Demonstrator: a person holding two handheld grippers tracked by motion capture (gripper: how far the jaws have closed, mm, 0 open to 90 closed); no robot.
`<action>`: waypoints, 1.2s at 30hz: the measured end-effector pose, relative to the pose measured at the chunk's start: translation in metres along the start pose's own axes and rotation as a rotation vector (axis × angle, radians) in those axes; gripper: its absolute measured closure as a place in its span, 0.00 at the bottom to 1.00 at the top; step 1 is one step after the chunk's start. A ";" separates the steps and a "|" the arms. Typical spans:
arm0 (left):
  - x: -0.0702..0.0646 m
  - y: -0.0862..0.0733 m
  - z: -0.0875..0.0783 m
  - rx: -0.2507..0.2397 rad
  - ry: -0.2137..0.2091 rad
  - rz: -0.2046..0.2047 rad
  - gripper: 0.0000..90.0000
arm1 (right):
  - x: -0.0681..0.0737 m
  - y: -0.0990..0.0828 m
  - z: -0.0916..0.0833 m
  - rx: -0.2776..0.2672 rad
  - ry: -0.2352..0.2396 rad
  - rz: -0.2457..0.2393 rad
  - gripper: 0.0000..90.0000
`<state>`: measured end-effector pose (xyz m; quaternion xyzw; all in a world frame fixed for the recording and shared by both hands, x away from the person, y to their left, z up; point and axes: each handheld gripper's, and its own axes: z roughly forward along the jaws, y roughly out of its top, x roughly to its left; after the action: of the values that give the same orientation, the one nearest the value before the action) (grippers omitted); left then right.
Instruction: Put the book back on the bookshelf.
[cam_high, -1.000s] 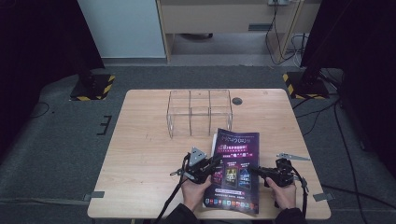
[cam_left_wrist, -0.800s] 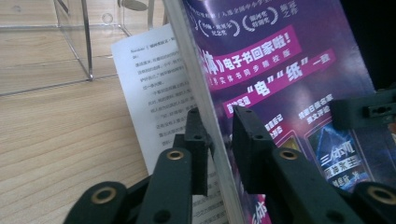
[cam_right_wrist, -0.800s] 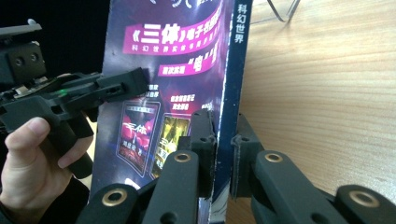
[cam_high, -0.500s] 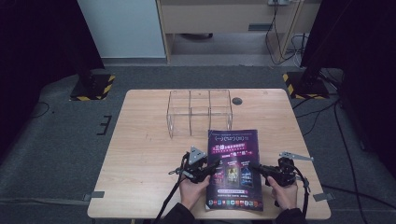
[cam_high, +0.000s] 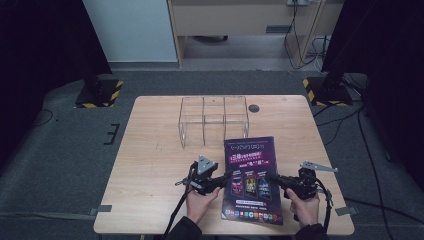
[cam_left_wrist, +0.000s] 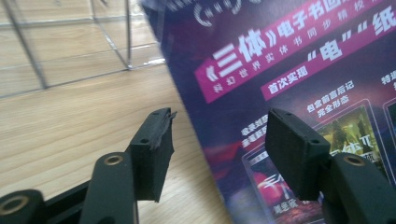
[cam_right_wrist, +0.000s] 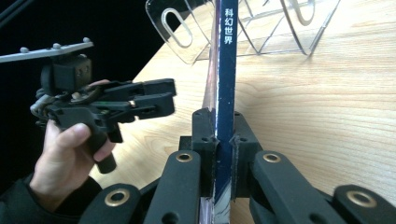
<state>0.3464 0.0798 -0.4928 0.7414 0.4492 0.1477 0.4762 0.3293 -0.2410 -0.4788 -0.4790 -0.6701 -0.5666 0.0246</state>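
Between the pads of the right gripper (cam_right_wrist: 218, 140): the spine edge of a thin magazine (cam_right_wrist: 228, 70), clamped tight, pads pressed on both faces, white characters running down the blue spine. In the high view, same right gripper (cam_high: 280, 181) at the magazine's (cam_high: 252, 177) right edge, a hand (cam_high: 305, 207) behind it near the table's front.

At the left gripper (cam_left_wrist: 217, 144): jaws parted, just been opening, pads clear of the cover, one pad over bare wood, the other over the purple cover (cam_left_wrist: 289, 70) with its pink banner and white lettering; the magazine's left edge between them, ungripped. From above, left gripper (cam_high: 222, 180) at the magazine's left edge, grey three-cornered plate on top, black cable trailing toward the front edge, a hand (cam_high: 200, 202) underneath. Seen also from the right gripper view, off to the left, held in a hand (cam_right_wrist: 65, 158) with a dark sleeve.

Beyond the magazine: a clear wire-framed rack (cam_high: 214, 119) with several compartments, standing mid-table, just behind the magazine's far edge. Past that, a small round dark hole (cam_high: 254, 108) in the tabletop.

Underneath all: a light wooden table (cam_high: 150, 160), pale grain, tape tabs at the front corners. Around it, grey carpet (cam_high: 65, 150), black stands with yellow-black striped feet (cam_high: 97, 95) left and right, loose cables on the right, a pale panel and a wooden cabinet at the back, dark curtains on both sides.
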 end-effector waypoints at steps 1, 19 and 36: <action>0.002 0.001 -0.002 0.003 0.007 0.001 0.44 | -0.001 0.000 0.000 -0.002 0.007 0.011 0.94; 0.068 -0.019 -0.063 0.017 0.168 -0.021 0.37 | 0.020 0.017 -0.006 -0.070 0.027 -0.066 0.94; 0.125 -0.062 -0.097 0.100 0.349 -0.083 0.28 | 0.047 0.048 -0.008 -0.157 0.018 -0.143 0.94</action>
<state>0.3204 0.2453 -0.5226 0.7081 0.5620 0.2320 0.3591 0.3322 -0.2232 -0.4131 -0.4254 -0.6556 -0.6221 -0.0474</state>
